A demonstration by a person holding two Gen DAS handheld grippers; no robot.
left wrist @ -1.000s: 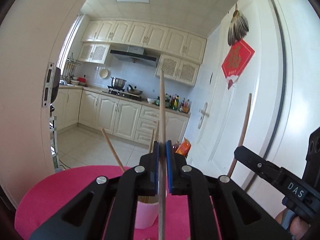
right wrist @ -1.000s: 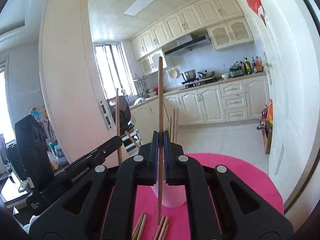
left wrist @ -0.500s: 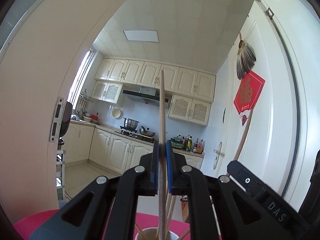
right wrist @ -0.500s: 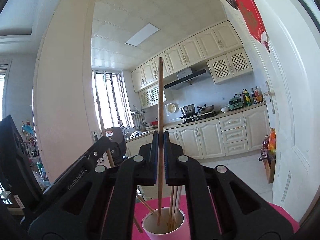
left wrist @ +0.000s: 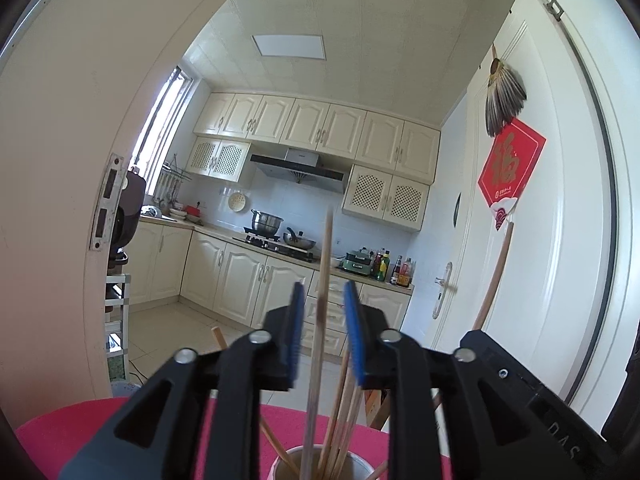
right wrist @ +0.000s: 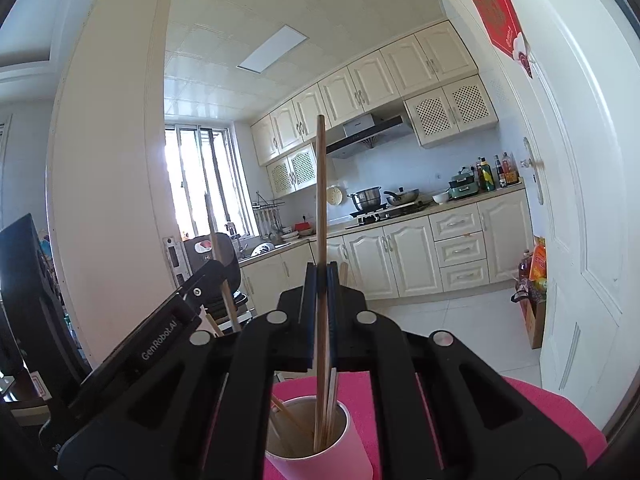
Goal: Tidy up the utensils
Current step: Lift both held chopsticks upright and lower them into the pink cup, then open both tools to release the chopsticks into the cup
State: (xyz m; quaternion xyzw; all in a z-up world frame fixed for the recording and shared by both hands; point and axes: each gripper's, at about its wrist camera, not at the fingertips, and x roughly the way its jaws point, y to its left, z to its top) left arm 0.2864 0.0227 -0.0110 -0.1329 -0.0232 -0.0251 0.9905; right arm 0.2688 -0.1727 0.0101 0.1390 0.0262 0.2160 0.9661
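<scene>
Chopstick (upright) between parted left gripper

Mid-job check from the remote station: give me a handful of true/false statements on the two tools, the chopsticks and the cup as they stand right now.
1. The left tool is clamped tight on its chopstick. False: its jaws have just been opening, and the chopstick stands free between the blue pads.
2. The right tool is shut on a chopstick. True.
3. The right tool's chopstick reaches down into the pink cup. True.
4. The cup holds no other chopsticks. False: several already lean inside it.
5. The cup stands on a pink tabletop. True.
</scene>
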